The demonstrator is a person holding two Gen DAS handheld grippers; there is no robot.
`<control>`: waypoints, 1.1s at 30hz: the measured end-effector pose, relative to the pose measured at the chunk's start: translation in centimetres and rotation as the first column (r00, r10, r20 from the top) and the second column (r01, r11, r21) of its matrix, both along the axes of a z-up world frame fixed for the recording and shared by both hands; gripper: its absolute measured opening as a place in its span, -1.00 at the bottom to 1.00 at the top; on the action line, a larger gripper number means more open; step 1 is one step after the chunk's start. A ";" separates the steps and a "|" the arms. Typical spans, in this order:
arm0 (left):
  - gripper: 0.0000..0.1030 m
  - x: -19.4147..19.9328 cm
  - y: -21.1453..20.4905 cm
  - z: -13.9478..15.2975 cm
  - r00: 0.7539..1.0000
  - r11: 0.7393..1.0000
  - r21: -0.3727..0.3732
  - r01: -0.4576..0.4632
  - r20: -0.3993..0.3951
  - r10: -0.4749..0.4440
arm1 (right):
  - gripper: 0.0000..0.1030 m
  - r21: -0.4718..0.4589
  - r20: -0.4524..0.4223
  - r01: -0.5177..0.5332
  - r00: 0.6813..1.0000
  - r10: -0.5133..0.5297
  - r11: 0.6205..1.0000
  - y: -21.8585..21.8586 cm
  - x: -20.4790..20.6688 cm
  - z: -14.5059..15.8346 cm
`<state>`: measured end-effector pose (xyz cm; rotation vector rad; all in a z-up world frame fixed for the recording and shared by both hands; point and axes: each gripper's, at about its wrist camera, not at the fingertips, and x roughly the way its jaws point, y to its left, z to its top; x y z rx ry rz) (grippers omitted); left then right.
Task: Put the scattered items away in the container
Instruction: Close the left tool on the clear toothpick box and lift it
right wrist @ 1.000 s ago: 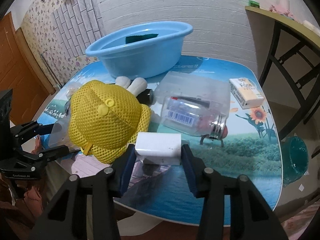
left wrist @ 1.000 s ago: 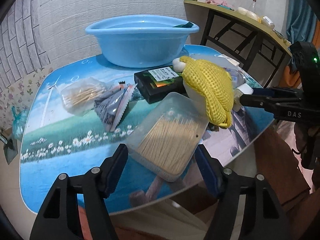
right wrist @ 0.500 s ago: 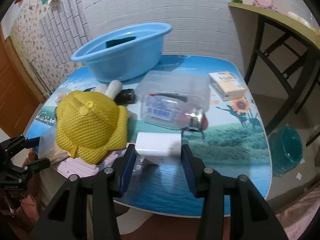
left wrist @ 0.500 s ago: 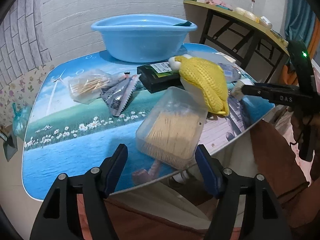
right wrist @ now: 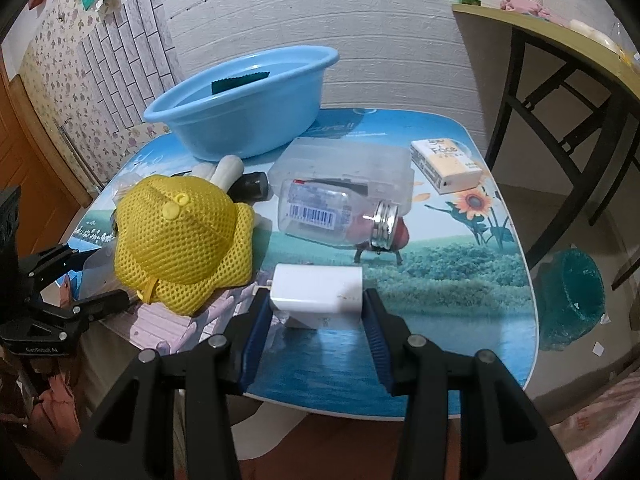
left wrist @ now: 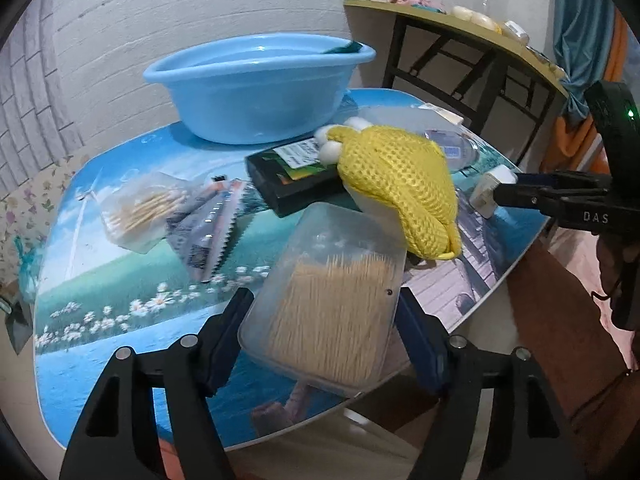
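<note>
A white brick wall stood behind the glass-topped table [right wrist: 460,320] printed with a meadow and sea scene. Against its near edge, the clear rectangular plastic box of toothpicks [left wrist: 332,312] sat pinched between the pads of the left gripper [left wrist: 324,320], its long axis running away from the camera toward the round light-blue plastic basin [left wrist: 256,88], and tilted a little to the right. The toothpicks inside lay along that same axis. Just beyond the box leaned a yellow mesh hat [left wrist: 400,184], resting partly on a black flat packet [left wrist: 296,176]. To the right, the right gripper [right wrist: 316,304] clamped a white block-shaped charger [right wrist: 318,294] across its length, low over the table's front. The basin stood at the far edge, by the wall.
</note>
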<state>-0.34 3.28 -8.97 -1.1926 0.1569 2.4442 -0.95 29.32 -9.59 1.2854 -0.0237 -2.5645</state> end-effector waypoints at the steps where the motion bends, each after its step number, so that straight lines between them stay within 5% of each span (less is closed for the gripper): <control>1: 0.35 0.2 -0.2 0.1 1.000 1.000 0.002 -0.012 -0.008 0.012 | -0.13 0.000 0.000 -0.002 1.000 0.002 1.000 0.0 0.1 0.0; 17: 0.34 1.0 -4.5 -0.4 0.980 0.979 -0.051 -0.196 0.013 0.197 | -0.11 0.020 -0.003 -0.060 0.998 0.060 0.998 -2.1 0.6 -0.1; 24: 0.37 0.9 -3.8 -0.9 0.983 0.981 -0.067 -0.183 0.008 0.184 | 0.33 0.028 -0.024 -0.074 0.997 0.074 0.997 -2.6 0.5 0.1; 33: 0.75 0.4 -3.4 -1.4 0.978 0.976 -0.053 -0.209 -0.015 0.208 | 0.42 0.071 0.001 -0.043 0.999 0.043 0.997 -3.5 -0.6 -1.3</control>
